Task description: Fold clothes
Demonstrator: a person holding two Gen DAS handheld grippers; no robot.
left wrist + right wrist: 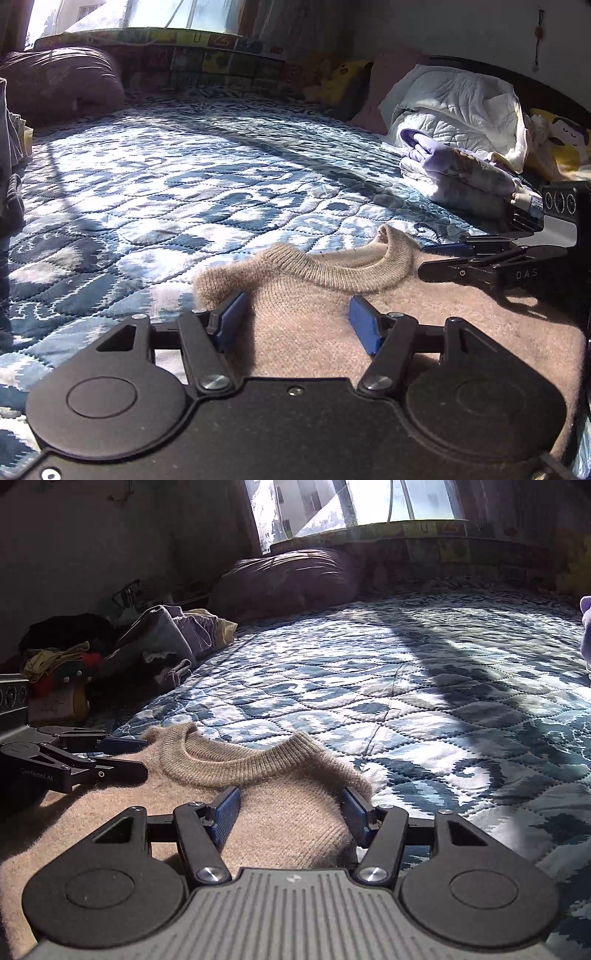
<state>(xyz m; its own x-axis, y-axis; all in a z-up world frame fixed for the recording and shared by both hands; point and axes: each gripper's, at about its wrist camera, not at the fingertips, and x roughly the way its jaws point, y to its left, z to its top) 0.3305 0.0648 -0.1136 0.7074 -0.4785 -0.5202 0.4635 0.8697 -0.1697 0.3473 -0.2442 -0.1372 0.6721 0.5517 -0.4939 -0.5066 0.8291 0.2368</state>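
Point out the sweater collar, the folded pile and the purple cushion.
Collar (236, 762): right wrist view, ribbed front edge.
Folded pile (454, 162): left wrist view, lavender garment on top.
Purple cushion (288, 579): right wrist view, its sunlit side.

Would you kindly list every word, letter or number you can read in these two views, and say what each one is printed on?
"DAS": on the right hand-held gripper, seen from the left wrist.
"GenRobot.AI", small and only roughly legible: on the left hand-held gripper, seen from the right wrist.
"U": on a tile of the colourful foam mat beneath the window.
Other mat tiles carry characters too blurred to read.
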